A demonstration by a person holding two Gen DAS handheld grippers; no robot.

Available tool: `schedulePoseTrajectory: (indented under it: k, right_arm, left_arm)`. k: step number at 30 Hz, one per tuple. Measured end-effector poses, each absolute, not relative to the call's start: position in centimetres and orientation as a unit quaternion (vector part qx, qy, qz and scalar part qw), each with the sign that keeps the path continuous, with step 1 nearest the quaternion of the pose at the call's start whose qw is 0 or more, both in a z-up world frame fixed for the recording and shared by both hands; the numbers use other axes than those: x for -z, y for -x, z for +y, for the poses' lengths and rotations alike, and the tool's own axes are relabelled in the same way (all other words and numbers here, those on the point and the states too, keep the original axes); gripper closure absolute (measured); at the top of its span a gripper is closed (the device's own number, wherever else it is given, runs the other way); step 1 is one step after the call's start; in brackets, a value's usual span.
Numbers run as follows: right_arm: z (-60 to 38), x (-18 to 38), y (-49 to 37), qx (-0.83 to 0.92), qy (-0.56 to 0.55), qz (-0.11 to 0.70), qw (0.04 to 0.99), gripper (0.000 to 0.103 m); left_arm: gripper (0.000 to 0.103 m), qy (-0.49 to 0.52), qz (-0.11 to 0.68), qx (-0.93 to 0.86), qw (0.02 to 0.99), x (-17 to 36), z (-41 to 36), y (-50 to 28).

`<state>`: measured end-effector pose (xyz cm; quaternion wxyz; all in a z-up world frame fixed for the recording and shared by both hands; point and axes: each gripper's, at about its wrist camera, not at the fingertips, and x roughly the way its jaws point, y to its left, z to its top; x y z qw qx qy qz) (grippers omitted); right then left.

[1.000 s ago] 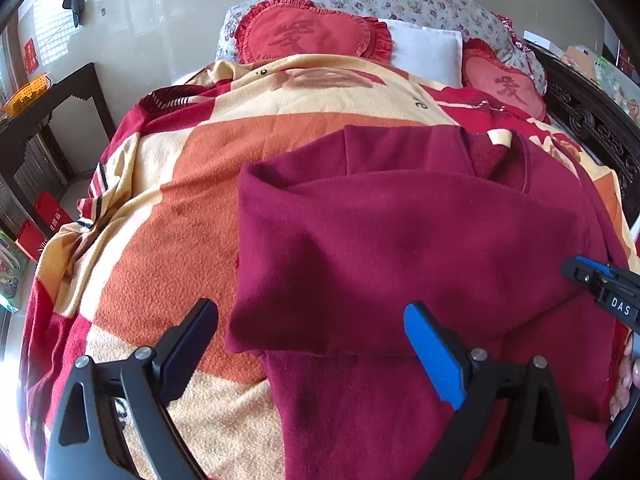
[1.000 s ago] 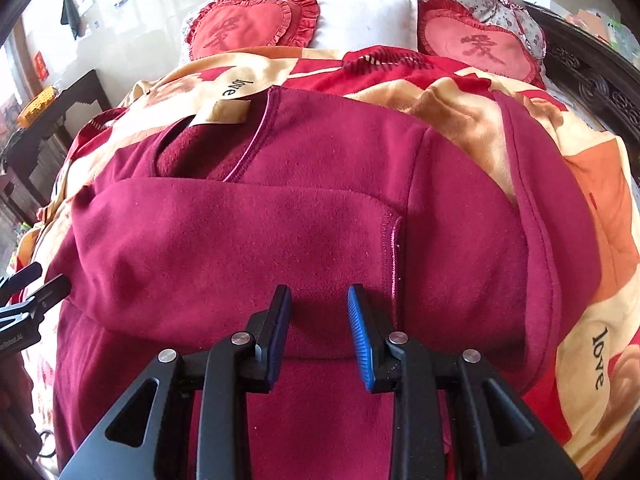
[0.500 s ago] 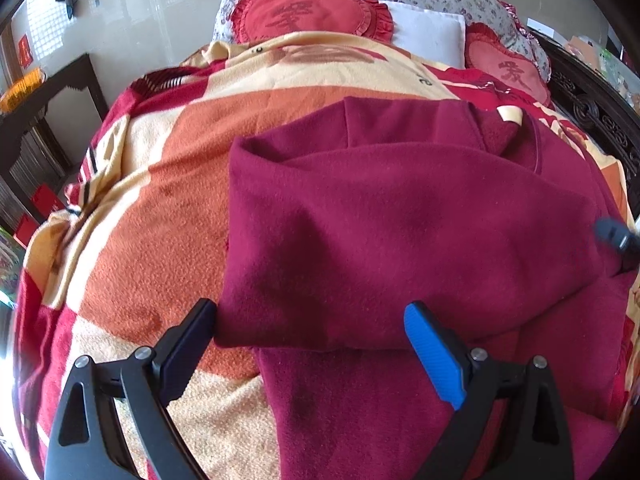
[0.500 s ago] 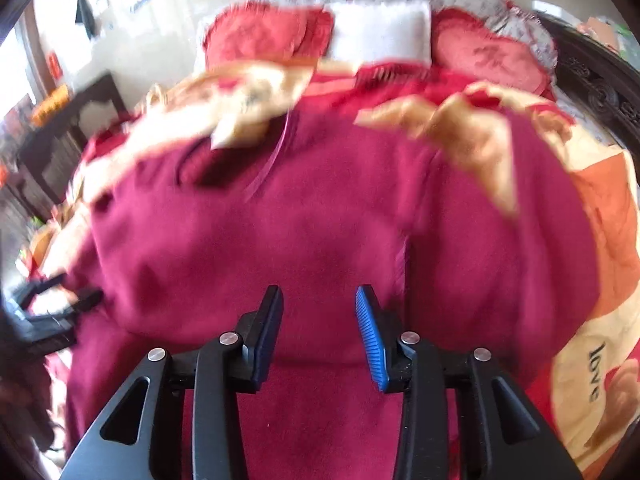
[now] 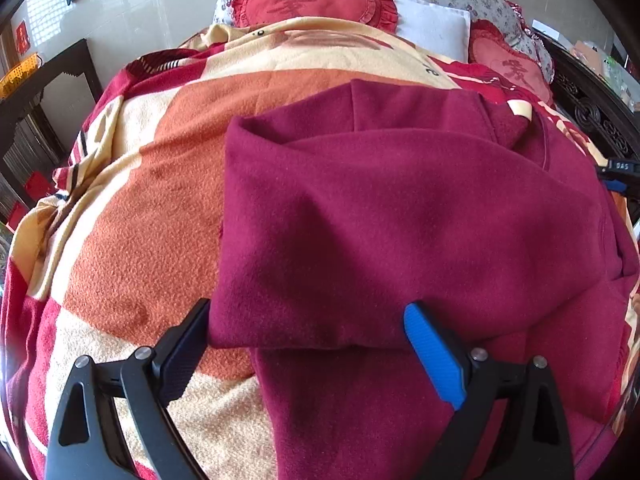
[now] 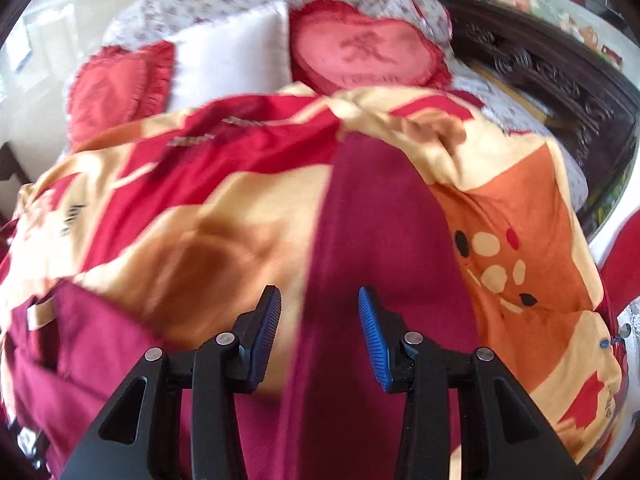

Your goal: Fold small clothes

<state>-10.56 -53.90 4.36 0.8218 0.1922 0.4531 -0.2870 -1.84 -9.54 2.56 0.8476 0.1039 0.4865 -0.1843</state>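
Observation:
A dark red fleece sweater [image 5: 400, 216] lies on the bed blanket, its left sleeve folded across the body. My left gripper [image 5: 308, 344] is wide open and empty, its fingers either side of the folded sleeve's near edge. In the right wrist view the sweater's other sleeve [image 6: 380, 232] stretches away over the blanket. My right gripper [image 6: 319, 332] is open and empty, just above the near part of that sleeve. The right gripper's tip also shows at the right edge of the left wrist view [image 5: 618, 176]. The right wrist view is motion-blurred.
An orange, cream and red blanket [image 5: 160, 200] covers the bed. Red heart cushions [image 5: 312, 0] and a white pillow [image 6: 236, 56] lie at the head. A dark carved bed frame [image 6: 552, 80] runs along the right. A dark side table [image 5: 48, 80] stands at left.
My right gripper has swung right, from the sweater's body to the right sleeve, and opened wider. My left gripper has moved slightly forward onto the folded sleeve's edge.

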Motion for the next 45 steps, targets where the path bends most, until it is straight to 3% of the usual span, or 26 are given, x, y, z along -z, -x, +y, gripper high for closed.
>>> schedulePoseTrajectory:
  k: [1, 3, 11, 19, 22, 26, 33, 37, 45]
  right_arm:
    - [-54.7, -3.9, 10.6, 0.283, -0.202, 0.456, 0.819, 0.085]
    - [-55.6, -4.1, 11.2, 0.262, -0.215, 0.441, 0.831, 0.103]
    - [-52.9, -10.7, 15.5, 0.144, -0.265, 0.352, 0.886, 0.103]
    - [-41.4, -18.0, 15.6, -0.050, -0.222, 0.299, 0.927, 0.103]
    - [-35.3, -17.2, 14.2, -0.102, -0.184, 0.315, 0.926, 0.103]
    - [-29.9, -11.9, 12.5, -0.118, -0.153, 0.373, 0.907, 0.103]
    - [-28.1, -3.5, 12.0, -0.087, -0.153, 0.479, 0.860, 0.103]
    - [-28.5, -4.1, 15.3, -0.067, -0.165, 0.463, 0.868, 0.087]
    - [-27.0, -7.1, 20.3, -0.048, -0.183, 0.441, 0.878, 0.085]
  left_arm:
    - [0.006, -0.102, 0.487, 0.184, 0.847, -2.6, -9.5, 1.8]
    - [0.006, -0.099, 0.486, 0.182, 0.849, -2.8, -9.2, 1.8]
    - [0.006, -0.080, 0.453, 0.177, 0.870, -5.7, -7.4, 2.0]
    - [0.006, -0.027, 0.429, 0.151, 0.890, -8.6, -3.7, 1.5]
    - [0.006, -0.009, 0.431, 0.141, 0.891, -8.9, -2.4, 1.3]
    - [0.006, -0.005, 0.439, 0.136, 0.888, -8.7, -1.4, 1.3]
    - [0.006, -0.038, 0.429, 0.141, 0.892, -8.2, -1.4, 3.6]
    - [0.006, -0.038, 0.440, 0.151, 0.885, -7.9, -1.4, 6.1]
    - [0.006, -0.010, 0.520, 0.208, 0.828, -6.3, -1.6, 12.8]
